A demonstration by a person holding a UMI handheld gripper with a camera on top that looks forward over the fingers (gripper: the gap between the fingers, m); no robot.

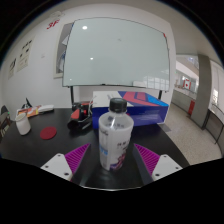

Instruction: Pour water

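Your bottle (115, 140) stands upright right between the tool's (113, 160) two fingers, a clear plastic one with a dark cap and a pale label wrapped round its middle. The purple pads (79, 158) sit close at either side of it, angled in toward its lower body, but you cannot tell from here whether they are pressing on it or just flanking it, nor whether its base rests on the dark surface (40, 145) beneath.

Just beyond the bottle a blue bin (142, 112) sits on the surface, with something pink lying across its top. To the left of that you have a small dark object with a red part (78, 122), and further left a flat red disc (48, 130) lying on the surface. Near the far left end a white cup (22, 124) stands with thin sticks or utensils rising out of it, and a pink-and-white item (38, 109) lies behind it.

Behind everything, a large whiteboard (112, 52) hangs on the wall, with papers pinned to the wall at its left
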